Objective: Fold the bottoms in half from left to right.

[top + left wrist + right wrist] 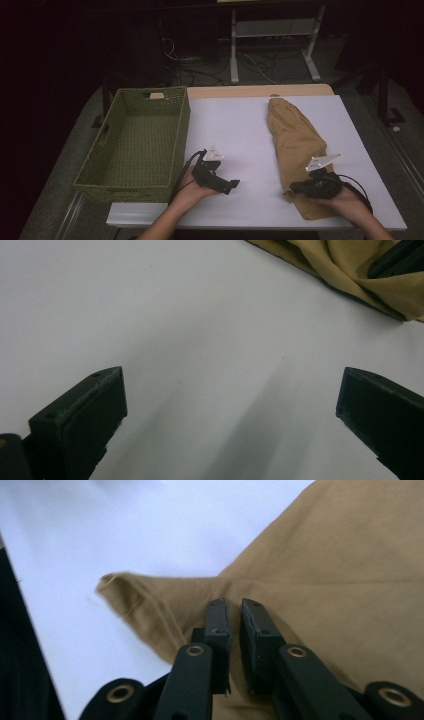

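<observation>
A: What kind of thing is it, and where does it lie?

B: It is a tan folded garment (295,145), maybe trousers. It lies long on the right half of the white worktop (235,130). Its near end is under the right gripper (235,607). I judge it light, soft and limp, so it will sag and unfold when lifted at one point only.

A: And the fingers now?

B: The right fingers (219,630) are clenched almost together on a small ridge of the cloth, near the folded corner to their left. The left gripper (230,415) has its fingers released, wide apart, with only bare worktop between them. The garment is well ahead of them.

A: Where to take hold?

B: I think at the thick folded edge, not at one thin layer, and the second gripper should take the far end.

A: Is there room for moving?

B: Yes. Between the two grippers the worktop is free. The green woven basket (132,145) stands beyond the left fingers, at the left edge. The garment's near end is close to the front edge, so it could slide off.
</observation>
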Action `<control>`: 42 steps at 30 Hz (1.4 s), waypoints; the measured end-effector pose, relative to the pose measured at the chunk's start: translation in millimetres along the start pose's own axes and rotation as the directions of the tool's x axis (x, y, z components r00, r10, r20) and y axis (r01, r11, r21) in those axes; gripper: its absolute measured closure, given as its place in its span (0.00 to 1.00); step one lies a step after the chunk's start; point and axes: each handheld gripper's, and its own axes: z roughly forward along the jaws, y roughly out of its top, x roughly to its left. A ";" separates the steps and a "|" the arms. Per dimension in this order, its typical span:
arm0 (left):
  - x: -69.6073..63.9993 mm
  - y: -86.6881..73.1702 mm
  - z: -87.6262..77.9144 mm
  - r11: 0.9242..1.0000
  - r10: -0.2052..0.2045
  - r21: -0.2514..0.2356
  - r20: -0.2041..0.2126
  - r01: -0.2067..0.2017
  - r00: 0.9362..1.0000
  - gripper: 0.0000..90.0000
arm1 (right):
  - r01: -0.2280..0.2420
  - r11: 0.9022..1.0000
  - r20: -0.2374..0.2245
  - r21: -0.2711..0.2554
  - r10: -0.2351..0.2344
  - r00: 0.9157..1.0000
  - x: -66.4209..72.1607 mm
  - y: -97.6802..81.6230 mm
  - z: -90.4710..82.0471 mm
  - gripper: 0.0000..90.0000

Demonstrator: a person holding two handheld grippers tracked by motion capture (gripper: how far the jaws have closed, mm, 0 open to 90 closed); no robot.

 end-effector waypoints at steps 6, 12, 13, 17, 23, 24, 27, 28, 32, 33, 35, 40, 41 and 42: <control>-0.4 -0.1 -0.4 1.000 -0.001 -0.001 -0.001 0.001 1.000 0.00 | -0.010 1.000 0.033 -0.019 0.011 0.999 0.4 -8.3 -11.9 0.81; -0.2 -0.1 -0.3 1.000 -0.002 -0.001 -0.003 0.002 1.000 0.00 | -0.036 0.999 0.099 -0.018 0.038 0.994 -2.7 -22.5 -22.0 0.70; -0.2 -0.2 -0.3 1.000 0.001 0.001 -0.003 -0.001 1.000 0.00 | -0.044 0.999 0.114 -0.018 0.046 0.992 -3.8 -24.7 -23.5 0.67; -0.3 0.0 -0.9 1.000 -0.001 -0.003 -0.003 0.001 1.000 0.00 | -0.066 0.998 0.144 -0.020 0.069 0.987 -7.4 -26.5 -23.3 0.60; 2.0 -0.3 -0.7 1.000 -0.005 -0.001 -0.004 0.005 1.000 0.00 | -0.054 0.998 0.149 -0.024 0.057 0.987 -6.2 -23.7 -19.9 0.69; 1.8 -0.4 -0.6 1.000 -0.004 -0.001 -0.003 0.004 1.000 0.00 | -0.048 0.999 0.156 -0.023 0.051 0.986 -5.3 -23.3 -19.1 0.74; 1.3 -0.3 -0.5 1.000 -0.001 0.002 -0.003 0.001 1.000 0.00 | -0.032 0.999 0.161 -0.016 0.034 0.986 -3.4 -21.7 -17.1 0.85; 1.3 -0.3 -0.3 1.000 0.001 0.003 -0.002 -0.001 1.000 0.00 | -0.025 1.000 0.161 -0.014 0.027 0.987 -2.9 -21.5 -16.6 0.89; 0.8 -0.4 0.8 1.000 0.004 0.008 -0.001 -0.004 1.000 0.00 | -0.018 1.000 0.163 -0.020 0.021 0.986 -2.0 -21.2 -15.9 0.98; 0.4 -0.3 0.9 1.000 0.001 0.003 0.000 -0.001 1.000 0.00 | -0.017 1.000 0.163 -0.019 0.020 0.986 -2.1 -20.8 -16.1 0.99; 0.4 -0.1 0.1 1.000 0.002 0.001 -0.001 -0.002 1.000 0.00 | -0.021 0.999 0.161 -0.027 0.025 0.987 -2.3 -19.6 -18.7 1.00; 1.5 -0.1 -0.2 1.000 -0.001 -0.001 0.000 0.001 1.000 0.00 | -0.030 0.997 0.188 -0.069 0.043 0.981 -3.8 -19.1 -34.1 1.00; 1.3 -0.1 -0.1 1.000 0.000 -0.001 0.000 0.000 1.000 0.00 | -0.036 0.997 0.190 -0.076 0.049 0.981 -4.0 -19.7 -37.5 1.00; 1.1 -0.1 -0.1 1.000 0.000 -0.001 0.000 0.000 1.000 0.00 | -0.037 0.996 0.191 -0.080 0.052 0.980 -4.5 -20.4 -40.9 1.00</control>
